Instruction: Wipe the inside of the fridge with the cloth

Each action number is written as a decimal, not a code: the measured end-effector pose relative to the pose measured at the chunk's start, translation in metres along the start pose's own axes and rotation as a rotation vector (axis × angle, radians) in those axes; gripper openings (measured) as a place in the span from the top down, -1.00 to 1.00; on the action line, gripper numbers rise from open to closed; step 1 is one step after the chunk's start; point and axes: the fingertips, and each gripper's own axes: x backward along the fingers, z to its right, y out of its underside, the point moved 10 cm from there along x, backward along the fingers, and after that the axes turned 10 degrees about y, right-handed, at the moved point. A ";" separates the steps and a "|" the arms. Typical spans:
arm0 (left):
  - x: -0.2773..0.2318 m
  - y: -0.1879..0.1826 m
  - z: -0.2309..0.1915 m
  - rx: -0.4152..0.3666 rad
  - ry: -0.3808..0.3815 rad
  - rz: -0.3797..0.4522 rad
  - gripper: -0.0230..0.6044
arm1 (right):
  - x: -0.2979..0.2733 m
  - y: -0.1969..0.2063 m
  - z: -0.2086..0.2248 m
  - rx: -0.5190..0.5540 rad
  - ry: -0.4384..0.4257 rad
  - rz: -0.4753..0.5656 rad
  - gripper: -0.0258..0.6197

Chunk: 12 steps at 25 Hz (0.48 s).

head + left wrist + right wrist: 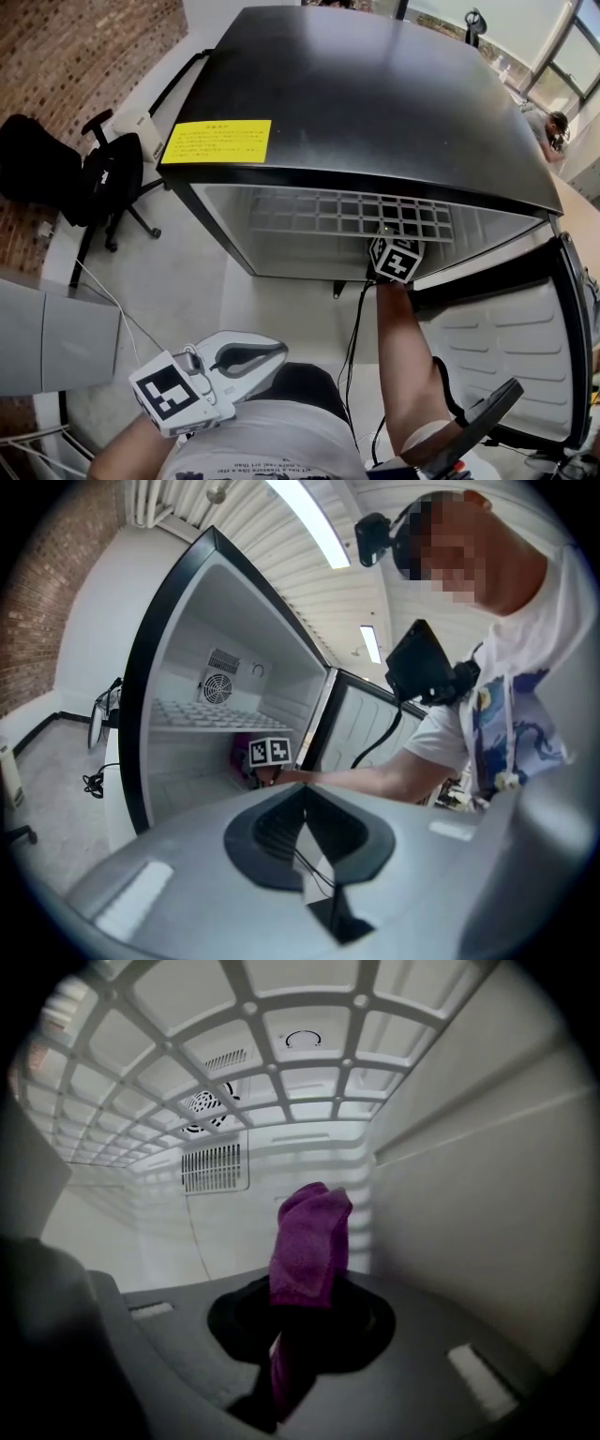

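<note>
Under the white grid shelf (281, 1044) of a black compact fridge (375, 94), reaches in with the right gripper (305, 1312), jaws clamped on a folded purple terry cloth (311, 1237). Holds that cloth upright in the lower compartment, near the right inner wall and in front of the white back wall with its round fan grille (202, 1105) and slotted vent (216, 1166); cannot tell whether the cloth touches any surface. Carries the left gripper (246, 354) low outside the fridge, close to the torso, jaws pressed together with nothing between them. Stands before the cabinet with the white-lined door (506, 356) swung open to the right. Shows a yellow rectangular label (217, 141) on the fridge's black top, and a black office chair (103, 178) on the pale floor at left, beside a red brick wall (66, 56).
</note>
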 end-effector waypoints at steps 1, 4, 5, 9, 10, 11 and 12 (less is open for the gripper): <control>0.000 0.001 0.000 0.005 0.010 0.006 0.91 | -0.001 0.000 -0.002 0.003 -0.006 0.002 0.75; -0.002 -0.001 0.003 0.025 0.032 0.016 0.91 | -0.003 0.001 -0.011 0.011 -0.028 0.007 0.75; -0.002 -0.001 0.004 0.028 0.031 0.015 0.91 | -0.003 0.001 -0.015 0.015 -0.037 0.007 0.75; 0.001 0.000 0.004 0.040 0.017 0.019 0.91 | -0.005 0.001 -0.028 0.044 -0.068 0.011 0.75; 0.001 0.000 0.004 0.043 0.013 0.022 0.91 | -0.006 0.001 -0.031 0.044 -0.076 0.013 0.75; 0.003 0.000 0.004 0.044 0.009 0.024 0.90 | -0.007 0.000 -0.035 0.043 -0.085 0.014 0.75; 0.004 0.000 0.004 0.045 0.005 0.025 0.91 | -0.007 0.000 -0.039 0.043 -0.095 0.014 0.75</control>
